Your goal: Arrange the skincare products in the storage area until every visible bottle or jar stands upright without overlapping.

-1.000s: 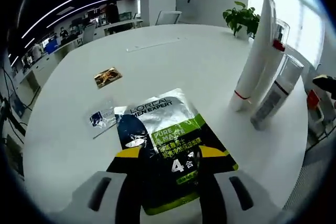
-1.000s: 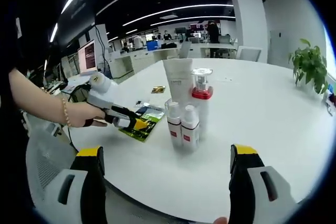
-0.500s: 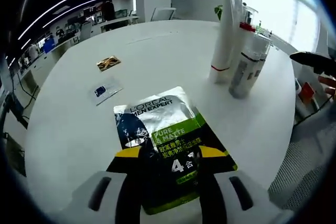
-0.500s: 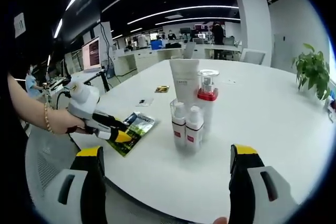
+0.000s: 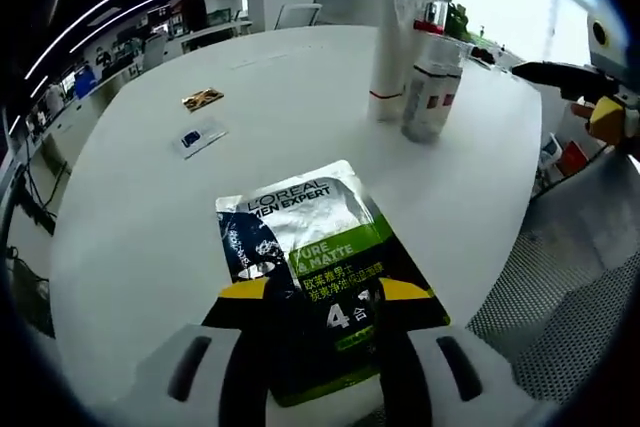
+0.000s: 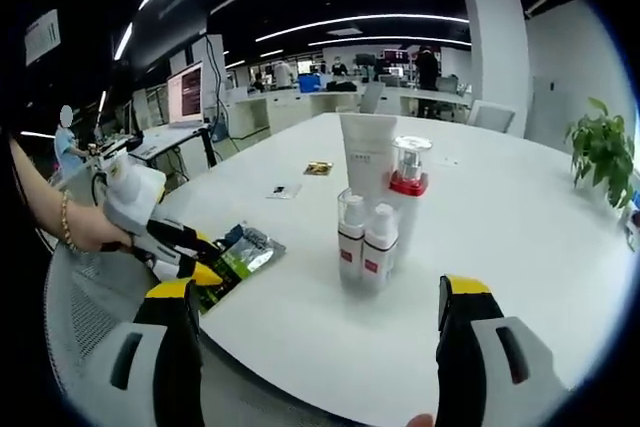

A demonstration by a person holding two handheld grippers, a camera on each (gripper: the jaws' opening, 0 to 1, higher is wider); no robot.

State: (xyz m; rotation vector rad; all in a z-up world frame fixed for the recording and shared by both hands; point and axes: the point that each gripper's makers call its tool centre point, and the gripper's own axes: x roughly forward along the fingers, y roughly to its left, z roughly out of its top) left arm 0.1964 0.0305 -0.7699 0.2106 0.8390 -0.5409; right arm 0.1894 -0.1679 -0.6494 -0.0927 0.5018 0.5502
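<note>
- The left gripper [image 5: 310, 297] is clamped on the near end of a flat L'Oréal Men Expert sachet [image 5: 300, 247], its yellow-tipped jaws pressed on the dark lower part of the pack; the sachet's far end reaches out over the white round table [image 5: 130, 227]
- In the right gripper view the same left gripper [image 6: 200, 269] shows at the table's near-left edge, held by a person's hand [image 6: 85, 232] with a bracelet on the wrist, the sachet [image 6: 235, 259] sticking out from it over the table edge
- The right gripper [image 6: 312, 312] is spread wide, its two yellow-tipped jaws well apart with nothing between them, hanging off the near edge of the table
- Taking the sachet as landmark: the upright skincare group stands well beyond it, farther in on the table
- That group is a tall white tube [image 6: 367, 162] standing on its cap, a clear pump bottle with a red collar [image 6: 408, 192] just beside it, and two small white bottles with red labels [image 6: 364, 247] touching side by side in front; all upright
- Beyond the sachet, on its other side from the group, lie a small blue-and-clear sample packet [image 5: 198, 136] and, farther on, a small gold packet [image 5: 202, 99], both flat and apart
- A potted plant [image 6: 603, 147] stands at the table's far rim
</note>
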